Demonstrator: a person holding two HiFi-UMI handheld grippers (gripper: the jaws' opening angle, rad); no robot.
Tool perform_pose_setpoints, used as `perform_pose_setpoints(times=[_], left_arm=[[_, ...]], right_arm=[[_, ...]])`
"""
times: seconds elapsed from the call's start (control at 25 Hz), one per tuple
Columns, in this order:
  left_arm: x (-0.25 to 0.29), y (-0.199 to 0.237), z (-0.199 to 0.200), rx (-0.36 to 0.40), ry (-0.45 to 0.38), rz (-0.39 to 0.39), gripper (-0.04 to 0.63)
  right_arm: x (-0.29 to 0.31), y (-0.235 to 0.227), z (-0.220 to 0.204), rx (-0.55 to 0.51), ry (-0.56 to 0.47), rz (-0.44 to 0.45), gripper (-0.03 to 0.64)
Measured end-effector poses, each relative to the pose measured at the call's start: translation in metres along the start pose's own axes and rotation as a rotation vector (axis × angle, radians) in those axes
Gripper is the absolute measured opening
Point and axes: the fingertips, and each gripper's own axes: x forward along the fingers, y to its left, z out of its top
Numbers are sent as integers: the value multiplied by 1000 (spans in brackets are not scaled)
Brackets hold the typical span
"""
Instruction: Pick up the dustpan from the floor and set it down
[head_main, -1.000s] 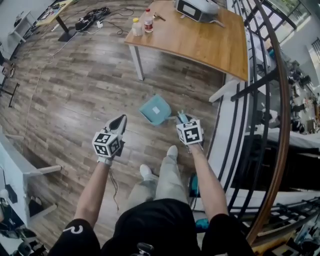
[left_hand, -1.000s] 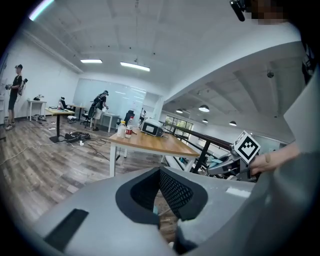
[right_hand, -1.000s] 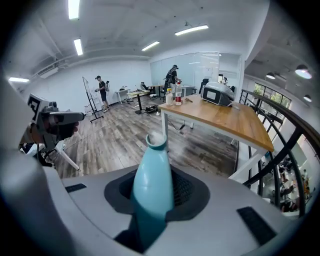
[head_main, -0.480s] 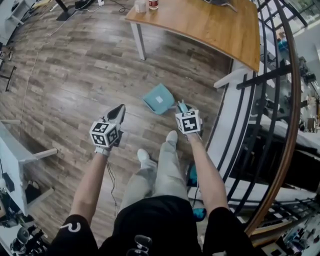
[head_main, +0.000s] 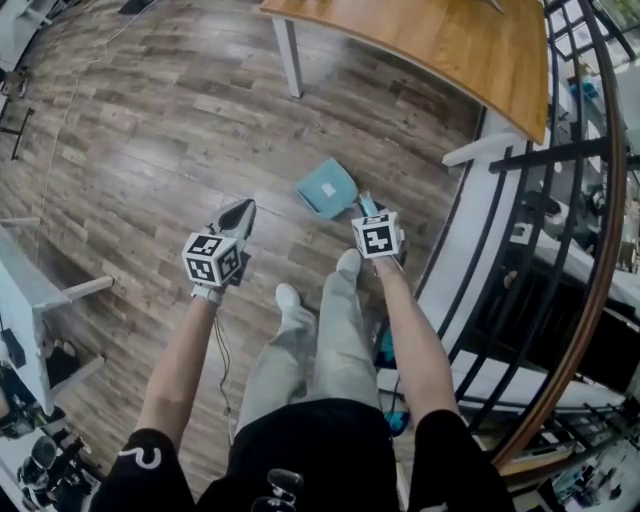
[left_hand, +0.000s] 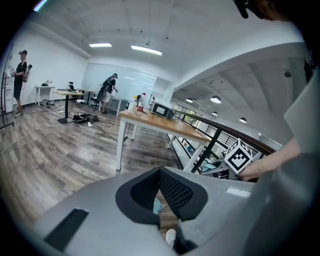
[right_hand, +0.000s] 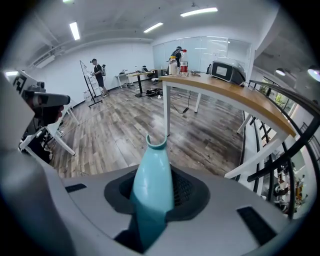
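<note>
right claw (head_main: 367, 210) pinches the one dustpan (head_main: 326, 187); left claw (head_main: 239, 213) is pressed together, empty.

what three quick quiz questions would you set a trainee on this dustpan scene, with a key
1. True or false: the left gripper has the dustpan between its jaws.
2. What sits between the jaws of the right gripper? A) the teal dustpan handle B) a bottle C) nothing
3. In the head view, what furniture stands beyond the dustpan?
Key: 1 false, its jaws hold nothing. 2 A. 3 the wooden table.
</note>
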Motion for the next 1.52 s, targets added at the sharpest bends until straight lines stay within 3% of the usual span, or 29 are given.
perform_pose_setpoints(times=[0.4, 0.88, 1.04, 1.52], left_arm=[[19, 0, -33, -26, 48, -8, -2], [32, -10, -44, -34, 69, -24, -2], [34, -17, -43, -30, 72, -35, -2], [29, -40, -20, 3, 60, -69, -2]], right_arm=[[37, -7, -34, 14, 49, -19, 87], [45, -6, -75, -15, 98, -21, 94], [39, -7, -91, 27, 138, -5, 136], [0, -11, -81, 84, 75, 0, 158]])
